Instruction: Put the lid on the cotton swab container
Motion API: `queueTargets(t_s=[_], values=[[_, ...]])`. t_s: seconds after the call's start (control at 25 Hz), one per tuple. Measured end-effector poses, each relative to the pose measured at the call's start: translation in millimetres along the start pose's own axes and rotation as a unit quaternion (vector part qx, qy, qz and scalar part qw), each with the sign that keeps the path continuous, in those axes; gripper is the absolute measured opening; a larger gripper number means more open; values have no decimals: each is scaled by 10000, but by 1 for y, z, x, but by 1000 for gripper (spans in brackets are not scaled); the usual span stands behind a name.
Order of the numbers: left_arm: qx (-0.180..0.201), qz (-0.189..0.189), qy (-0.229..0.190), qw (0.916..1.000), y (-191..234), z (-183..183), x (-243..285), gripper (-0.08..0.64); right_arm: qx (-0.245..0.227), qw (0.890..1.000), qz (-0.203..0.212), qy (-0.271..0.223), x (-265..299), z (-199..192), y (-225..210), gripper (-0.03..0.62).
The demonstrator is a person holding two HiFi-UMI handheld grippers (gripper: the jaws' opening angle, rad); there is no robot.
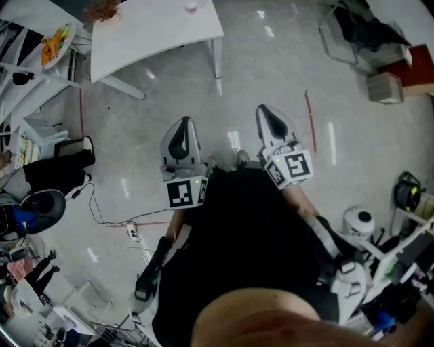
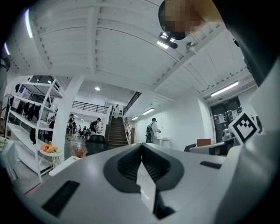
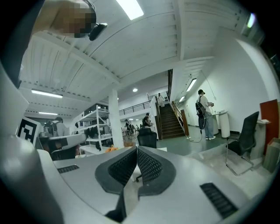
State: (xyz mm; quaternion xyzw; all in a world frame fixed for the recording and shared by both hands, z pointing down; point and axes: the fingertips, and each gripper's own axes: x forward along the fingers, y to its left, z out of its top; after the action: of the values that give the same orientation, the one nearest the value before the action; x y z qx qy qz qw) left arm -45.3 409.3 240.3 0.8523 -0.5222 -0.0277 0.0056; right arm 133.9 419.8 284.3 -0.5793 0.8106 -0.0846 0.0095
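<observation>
Neither the cotton swab container nor its lid shows clearly in any view. In the head view my left gripper point(image 1: 182, 127) and right gripper point(image 1: 268, 114) are held side by side in front of the person's dark torso, above a shiny grey floor, pointing toward a white table point(image 1: 152, 30). Both are shut with nothing between the jaws. The left gripper view shows my left gripper point(image 2: 141, 146) with its ribbed pads pressed together, looking level into a large room. The right gripper view shows my right gripper point(image 3: 136, 151) the same way, pads closed and empty.
A small round object point(image 1: 192, 7) sits at the white table's far edge. A second table with orange items point(image 1: 55, 41) stands at left, cables point(image 1: 112, 217) cross the floor, and boxes point(image 1: 385, 87) lie at right. A black office chair point(image 3: 146, 139), stairs point(image 3: 173, 120) and people stand further off.
</observation>
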Motion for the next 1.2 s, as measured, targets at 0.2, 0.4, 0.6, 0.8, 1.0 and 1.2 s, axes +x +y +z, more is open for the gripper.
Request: queueTargets(t_s=[0.2, 0.4, 0.6, 0.8, 1.0, 1.2], values=[[-50, -18, -13, 10000, 11, -2, -2, 6, -2, 9999, -125, -71, 7, -2, 2, 187], [-3, -116, 52, 9999, 28, -7, -6, 6, -86, 9999, -67, 26, 18, -6, 18, 187], [-251, -183, 45, 9995, 46, -9, -8, 6, -61, 10000, -33, 22, 28, -9, 33, 187], [-282, -322, 64, 9991, 58, -16, -11, 6, -100, 9999, -44, 45, 36, -16, 43, 187], [-352, -303, 141, 9988, 74, -25, 5, 6, -22, 10000, -34, 27, 60, -16, 41, 187], [-283, -241, 190, 9991, 85, -38, 39, 6, 76, 9999, 105, -25, 103, -19, 25, 186]])
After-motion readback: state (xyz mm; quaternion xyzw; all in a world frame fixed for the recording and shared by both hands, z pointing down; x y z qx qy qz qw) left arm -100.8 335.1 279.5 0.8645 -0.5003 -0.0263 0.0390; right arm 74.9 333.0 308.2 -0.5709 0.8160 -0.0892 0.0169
